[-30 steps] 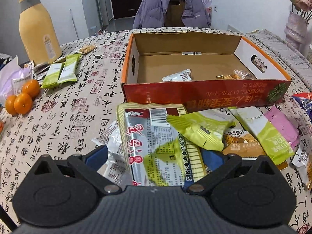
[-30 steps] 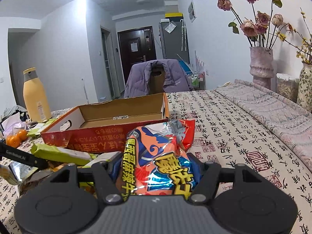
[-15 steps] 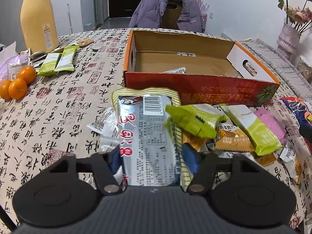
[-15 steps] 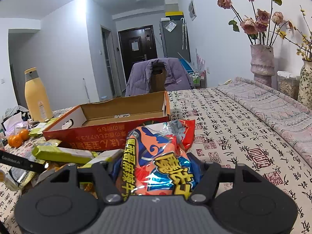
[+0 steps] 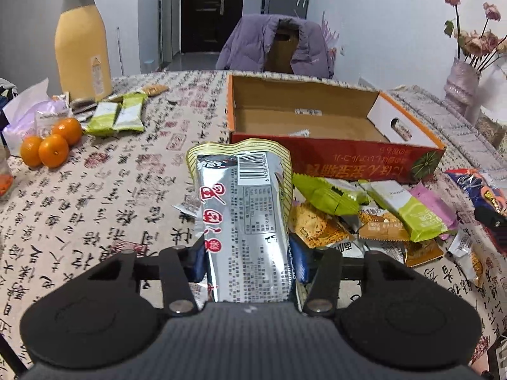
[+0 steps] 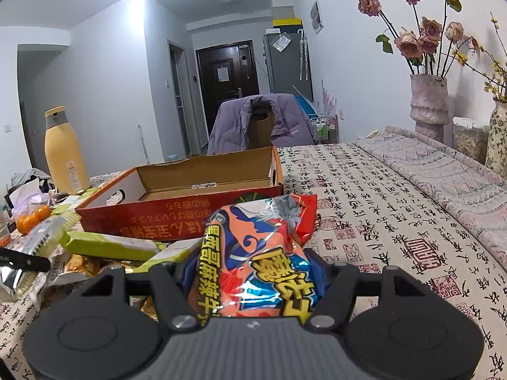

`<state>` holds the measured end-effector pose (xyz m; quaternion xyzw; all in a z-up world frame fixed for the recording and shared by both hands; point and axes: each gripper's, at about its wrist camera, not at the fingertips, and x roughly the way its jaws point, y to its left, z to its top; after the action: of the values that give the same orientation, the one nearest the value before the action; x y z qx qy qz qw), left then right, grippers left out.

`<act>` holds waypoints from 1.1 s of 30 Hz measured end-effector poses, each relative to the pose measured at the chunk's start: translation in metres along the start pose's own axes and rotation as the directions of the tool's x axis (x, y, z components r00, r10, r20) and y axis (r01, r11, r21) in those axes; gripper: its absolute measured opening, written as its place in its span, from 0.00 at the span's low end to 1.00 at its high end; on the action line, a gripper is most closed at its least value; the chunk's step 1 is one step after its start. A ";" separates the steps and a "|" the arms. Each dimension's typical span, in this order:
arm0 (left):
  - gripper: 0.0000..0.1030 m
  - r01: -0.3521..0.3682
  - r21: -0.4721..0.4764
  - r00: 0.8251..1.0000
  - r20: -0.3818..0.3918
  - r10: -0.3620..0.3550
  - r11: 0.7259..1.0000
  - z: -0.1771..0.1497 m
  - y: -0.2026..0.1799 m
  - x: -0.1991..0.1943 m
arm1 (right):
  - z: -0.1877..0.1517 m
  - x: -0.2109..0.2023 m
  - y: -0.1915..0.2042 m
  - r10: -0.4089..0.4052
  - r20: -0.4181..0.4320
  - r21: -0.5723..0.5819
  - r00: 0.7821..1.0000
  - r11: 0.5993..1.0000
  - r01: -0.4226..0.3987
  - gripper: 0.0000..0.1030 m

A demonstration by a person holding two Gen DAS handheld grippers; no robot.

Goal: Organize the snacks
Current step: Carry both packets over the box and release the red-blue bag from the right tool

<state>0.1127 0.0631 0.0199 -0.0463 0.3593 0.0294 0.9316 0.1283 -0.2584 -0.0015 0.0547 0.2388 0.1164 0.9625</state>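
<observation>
1. In the left wrist view, the left gripper (image 5: 245,256) is seen at bottom centre; its jaws have just been closing, and a silver pack (image 5: 244,215) is now clamped between the blue pads (image 5: 299,261).
2. The silver pack is held up above the table (image 5: 126,190), its barcode end towards the box (image 5: 332,155) at centre right.
3. A pile of snacks (image 5: 364,215) is seen at right of centre, just below the box's red front wall; a green bar (image 5: 412,212) lies on top of it.
4. Two green packets (image 5: 115,117), three oranges (image 5: 50,144) and a yellow bottle (image 5: 82,44) are seen at upper left.
5. In the right wrist view, the right gripper (image 6: 253,281) is seen at bottom centre, at a middling width, gripping an orange bag (image 6: 256,259).
6. The orange bag's far end points at the box's right corner, seen at centre.
7. A vase (image 6: 427,104) with flowers is seen at upper right.
</observation>
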 end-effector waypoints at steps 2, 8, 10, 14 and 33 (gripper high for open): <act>0.50 0.001 -0.002 1.000 0.017 -0.001 1.000 0.000 0.002 -0.006 | 0.000 -0.001 0.001 0.004 0.002 -0.003 1.000 1.000 -0.004 0.63; 0.50 0.011 -0.007 0.998 0.063 -0.011 1.000 0.006 0.003 -0.021 | 0.001 -0.001 0.005 0.014 0.006 -0.017 1.000 1.000 -0.014 0.63; 0.50 0.014 -0.006 0.997 0.078 -0.013 1.000 0.010 0.001 -0.025 | 0.003 -0.001 0.007 0.017 0.009 -0.024 1.000 1.000 -0.017 0.63; 0.50 0.033 -0.007 0.993 0.115 -0.032 0.999 0.020 -0.005 -0.031 | 0.009 0.000 0.009 0.020 0.017 -0.037 1.000 0.999 -0.020 0.63; 0.50 0.066 0.064 0.967 0.243 -0.080 0.996 0.102 -0.072 -0.019 | 0.076 0.034 0.028 0.041 0.104 -0.067 0.994 0.997 -0.034 0.63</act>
<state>0.1730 0.0025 0.1126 -0.0298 0.2400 -0.0093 0.9703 0.1875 -0.2263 0.0548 0.0339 0.1827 0.1392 0.9727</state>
